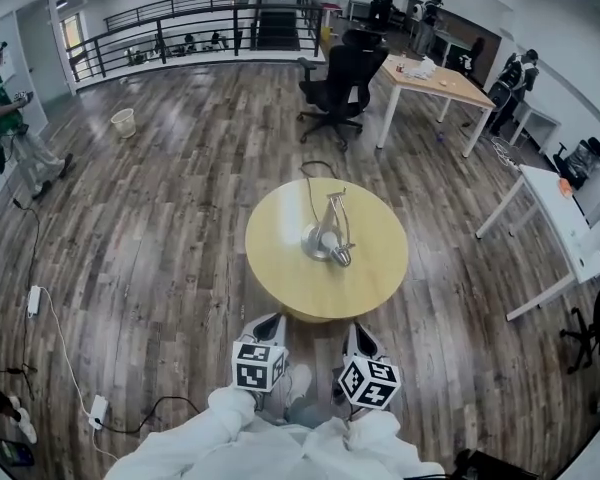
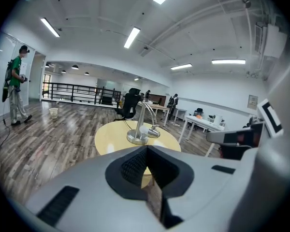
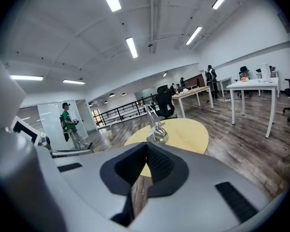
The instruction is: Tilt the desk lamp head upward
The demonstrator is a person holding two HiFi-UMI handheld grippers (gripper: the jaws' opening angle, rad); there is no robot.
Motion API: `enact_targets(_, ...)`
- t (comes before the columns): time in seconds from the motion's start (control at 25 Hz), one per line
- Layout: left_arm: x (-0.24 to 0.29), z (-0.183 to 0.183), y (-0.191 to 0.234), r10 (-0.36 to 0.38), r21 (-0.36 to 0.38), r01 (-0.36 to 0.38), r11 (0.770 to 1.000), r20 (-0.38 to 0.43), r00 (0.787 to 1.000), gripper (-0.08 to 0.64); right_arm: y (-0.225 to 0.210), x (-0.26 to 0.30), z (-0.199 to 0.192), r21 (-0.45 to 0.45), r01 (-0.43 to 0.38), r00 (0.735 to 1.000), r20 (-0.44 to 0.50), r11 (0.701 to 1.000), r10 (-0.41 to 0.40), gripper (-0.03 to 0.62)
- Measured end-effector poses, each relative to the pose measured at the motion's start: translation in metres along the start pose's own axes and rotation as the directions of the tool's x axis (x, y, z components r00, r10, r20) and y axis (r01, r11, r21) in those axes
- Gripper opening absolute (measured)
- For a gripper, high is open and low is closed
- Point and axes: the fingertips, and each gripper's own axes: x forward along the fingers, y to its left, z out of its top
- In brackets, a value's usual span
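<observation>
A round yellow counter (image 1: 372, 268) was seen at the centre of the head view, on a dark plank floor (image 1: 170, 218); the desk lamp (image 1: 327, 234) was stood near the middle of it, on a round metal base; its lamp head (image 1: 341, 257) was hung low, just beside the base and close to the counter top, on the side toward the bottom of the frame; a thin cord (image 1: 309, 181) was run from the lamp to the counter's far edge.

The left gripper (image 1: 266, 321) and the right gripper (image 1: 358, 330) were held side by side at the lower centre of the frame, just short of the counter's near rim and well apart from the lamp; 2 white sleeves (image 1: 230, 433) were seen below them. In the left gripper view the jaws were pressed together with nothing between them, and the lamp was framed just above their tips; in the right gripper view the jaws were likewise closed on nothing, with the lamp above them.

A black office chair (image 1: 344, 73) and a wooden desk (image 1: 432, 79) were placed at the upper centre and upper right; a waste basket (image 1: 125, 122) was stood at the upper left; a person (image 1: 7, 108) in green was seen at the left edge; a dark railing (image 1: 180, 20) was run along the top.
</observation>
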Motion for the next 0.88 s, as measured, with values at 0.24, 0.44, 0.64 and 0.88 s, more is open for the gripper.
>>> enact_targets(0.24, 0.050, 0.032, 0.013, 0.011, 0.012, -0.011, 1.000, -0.002, 1.000, 0.002, -0.013, 0.056, 0.028, 0.008, -0.017, 1.000, 0.004, 1.000, 0.017, 0.012)
enact_targets(0.44, 0.095, 0.062, 0.027, 0.023, 0.007, -0.023, 1.000, 0.002, 1.000, 0.002, -0.023, 0.102, 0.056, 0.001, -0.033, 0.999, 0.007, 0.999, 0.033, 0.012)
enact_targets(0.64, 0.136, 0.095, 0.034, 0.029, 0.008, -0.029, 1.000, 0.017, 0.999, 0.002, -0.043, 0.141, 0.089, 0.001, -0.026, 0.999, 0.027, 1.000, 0.026, 0.012)
enact_targets(0.88, 0.178, 0.120, 0.037, 0.028, 0.002, -0.028, 1.000, 0.032, 0.999, 0.002, -0.059, 0.179, 0.110, -0.007, -0.035, 0.999, 0.028, 0.999, 0.036, 0.012)
